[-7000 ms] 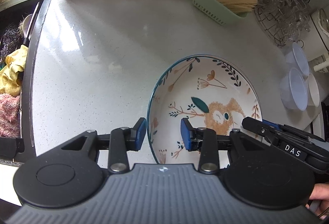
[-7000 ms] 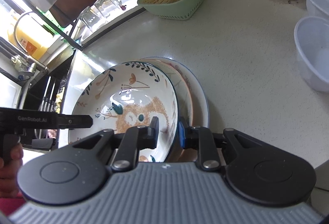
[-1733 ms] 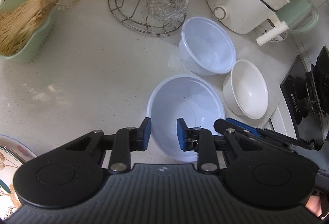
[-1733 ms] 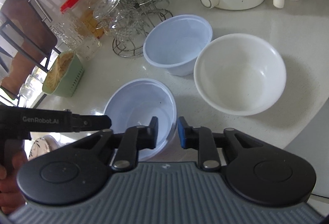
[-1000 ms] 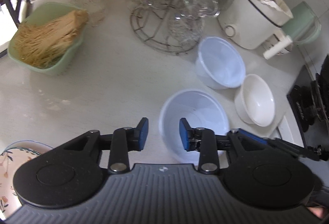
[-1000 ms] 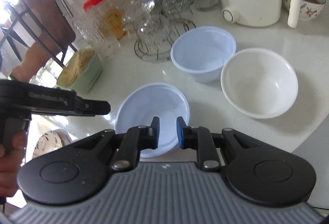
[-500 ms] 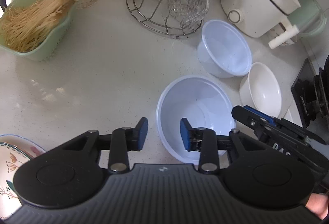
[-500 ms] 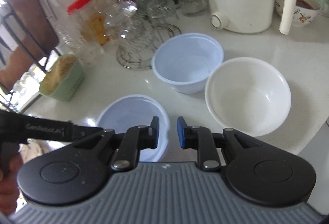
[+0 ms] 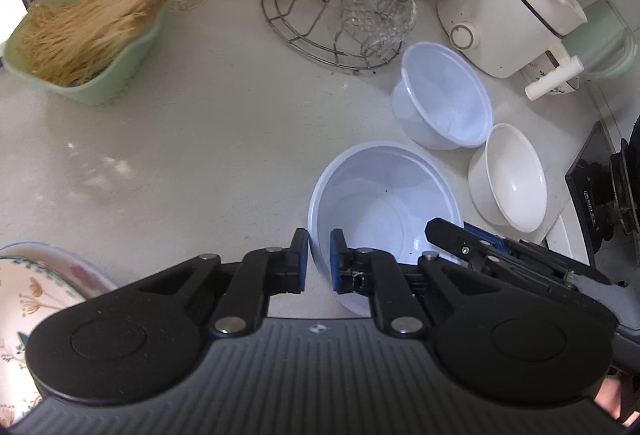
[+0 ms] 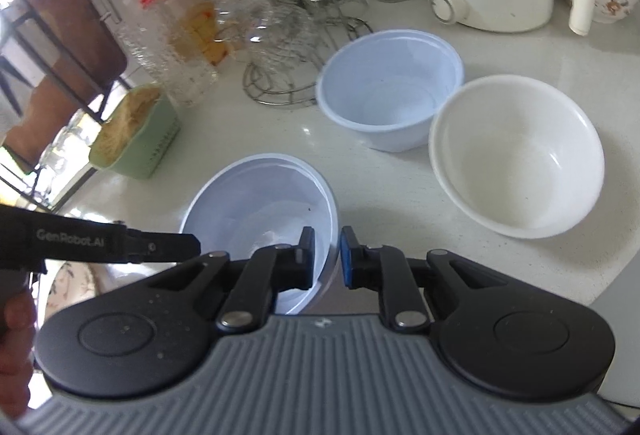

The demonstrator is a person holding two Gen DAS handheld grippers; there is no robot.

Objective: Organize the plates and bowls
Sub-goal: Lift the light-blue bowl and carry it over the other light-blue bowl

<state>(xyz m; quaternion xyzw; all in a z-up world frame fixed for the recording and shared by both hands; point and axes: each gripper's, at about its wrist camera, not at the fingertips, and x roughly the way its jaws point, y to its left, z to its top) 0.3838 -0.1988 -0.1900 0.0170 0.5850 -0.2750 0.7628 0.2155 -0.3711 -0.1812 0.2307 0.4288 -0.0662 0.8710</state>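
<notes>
A pale blue plastic bowl [image 9: 384, 211] [image 10: 256, 199] sits on the white counter between both grippers. My left gripper [image 9: 319, 261] has one finger outside and one inside the bowl's near-left rim. Its jaws are closing tight on that thin wall. My right gripper [image 10: 327, 259] straddles the opposite rim, its pads closing against it. Each gripper shows in the other's view, the right gripper [image 9: 444, 231] at the bowl's right edge and the left gripper [image 10: 192, 245] at its left. A second pale blue bowl [image 9: 444, 103] and a white bowl [image 9: 512, 187] stand beyond. Patterned plates [image 9: 28, 283] lie at the lower left.
A green basket of noodles [image 9: 84, 47] stands at the far left, and a wire rack of glasses [image 9: 340, 23] is behind the bowls. A white cooker [image 9: 508, 7] is at the back right, and a black stove [image 9: 612, 195] is at the right edge. A person's hand [image 10: 12, 335] holds the left tool.
The left jaws have narrowed from a wide gap to a tight pinch on the bowl's rim. The right jaws drew in slightly around the other rim. Both hands stayed roughly in place.
</notes>
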